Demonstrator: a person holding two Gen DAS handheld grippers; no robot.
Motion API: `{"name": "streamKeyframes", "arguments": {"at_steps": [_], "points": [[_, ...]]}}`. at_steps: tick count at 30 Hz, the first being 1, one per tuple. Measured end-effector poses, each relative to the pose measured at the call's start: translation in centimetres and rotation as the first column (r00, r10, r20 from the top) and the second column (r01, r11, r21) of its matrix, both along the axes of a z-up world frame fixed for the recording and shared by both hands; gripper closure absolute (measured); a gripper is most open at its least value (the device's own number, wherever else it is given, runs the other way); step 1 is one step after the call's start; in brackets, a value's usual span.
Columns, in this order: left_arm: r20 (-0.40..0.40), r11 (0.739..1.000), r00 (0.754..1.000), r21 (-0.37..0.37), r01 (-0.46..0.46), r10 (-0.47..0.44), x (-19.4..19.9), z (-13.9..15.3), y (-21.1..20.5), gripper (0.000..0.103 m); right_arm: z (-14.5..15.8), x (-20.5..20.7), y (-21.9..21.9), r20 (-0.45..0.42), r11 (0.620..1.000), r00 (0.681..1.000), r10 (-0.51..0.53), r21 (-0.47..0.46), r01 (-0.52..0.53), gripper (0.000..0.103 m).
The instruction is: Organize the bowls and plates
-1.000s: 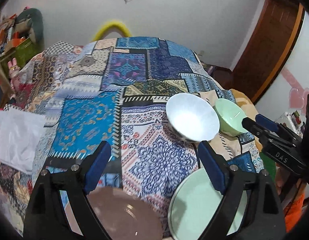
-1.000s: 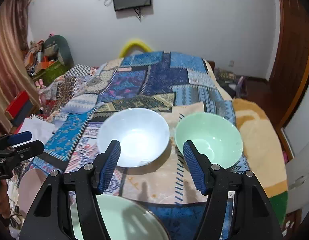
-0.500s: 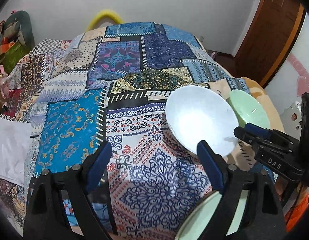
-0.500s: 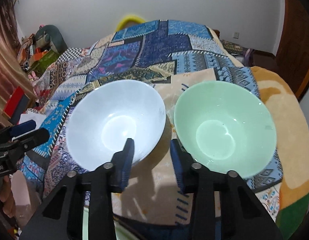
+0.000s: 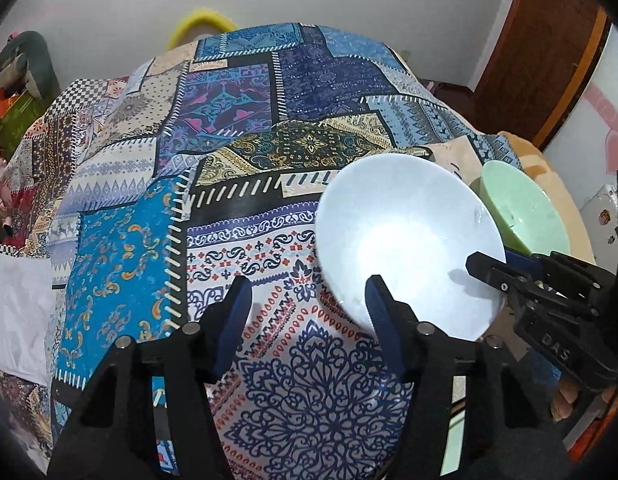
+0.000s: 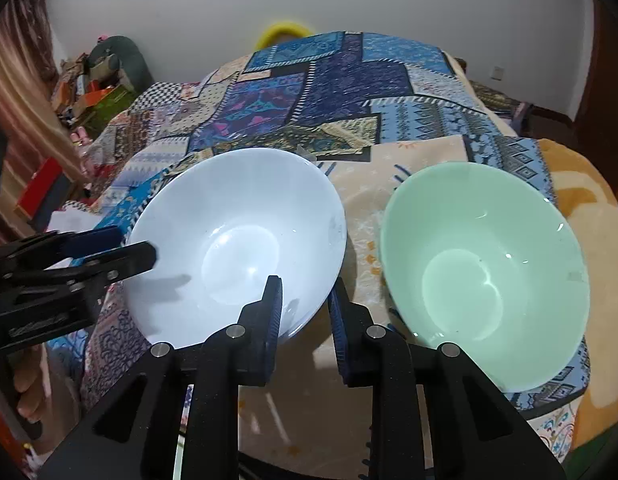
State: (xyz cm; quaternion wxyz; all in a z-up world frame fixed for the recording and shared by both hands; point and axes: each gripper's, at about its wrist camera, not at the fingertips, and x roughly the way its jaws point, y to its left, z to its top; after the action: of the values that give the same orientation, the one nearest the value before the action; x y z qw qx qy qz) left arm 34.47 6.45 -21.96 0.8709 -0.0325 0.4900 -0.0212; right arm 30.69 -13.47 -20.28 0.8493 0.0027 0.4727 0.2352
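A white bowl [image 5: 401,240] [image 6: 237,220] stands on the patchwork cloth [image 5: 121,260], with a pale green bowl [image 5: 521,208] [image 6: 481,264] just to its right. My right gripper [image 6: 305,300] [image 5: 489,260] straddles the white bowl's near right rim, one finger inside and one outside. Its jaws are closing, with a small gap still showing at the inner pad. My left gripper [image 5: 307,300] [image 6: 135,245] straddles the bowl's left rim. Its jaws are closing but still wide, and the pads are off the bowl.
A sliver of a pale green plate [image 5: 453,436] shows under my left gripper near the table's front edge. White paper [image 5: 17,312] lies at the far left of the cloth. Boxes and clutter [image 6: 93,92] stand beyond the table's left side.
Both grippers came down onto the white bowl, which now fills more of each view. The right jaws narrowed a lot around its rim and the left jaws narrowed partly. The brown plate left view.
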Motion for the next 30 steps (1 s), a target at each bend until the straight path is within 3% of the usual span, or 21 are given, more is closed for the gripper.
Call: {"name": "streamKeyframes", "arguments": {"at_steps": [9, 14, 19, 30], "points": [[-0.057, 1.0, 0.998, -0.021, 0.004, -0.005, 1.1, -1.5, -0.2, 0.069, 0.3, -0.5, 0.4, -0.04, 0.995, 0.996, 0.077, 0.067, -0.075, 0.082], [-0.065, 1.0, 0.998, -0.009, -0.003, 0.002, 1.2, -1.9, -0.3, 0.089, 0.1, -0.1, 0.6, -0.069, 0.996, 0.995, 0.067, 0.055, -0.063, 0.082], [-0.065, 1.0, 0.998, -0.032, 0.0, -0.002, 1.3, -1.9, -0.1, 0.089, 0.1, 0.3, 1.2, -0.05, 0.999, 0.998, 0.038, -0.001, -0.038, 0.082], [-0.047, 1.0, 0.999, -0.007, 0.01, -0.01, 0.9, -1.6, -0.6, 0.089, -0.3, 0.6, 1.5, -0.055, 1.0, 0.998, 0.01, -0.015, -0.011, 0.087]]}}
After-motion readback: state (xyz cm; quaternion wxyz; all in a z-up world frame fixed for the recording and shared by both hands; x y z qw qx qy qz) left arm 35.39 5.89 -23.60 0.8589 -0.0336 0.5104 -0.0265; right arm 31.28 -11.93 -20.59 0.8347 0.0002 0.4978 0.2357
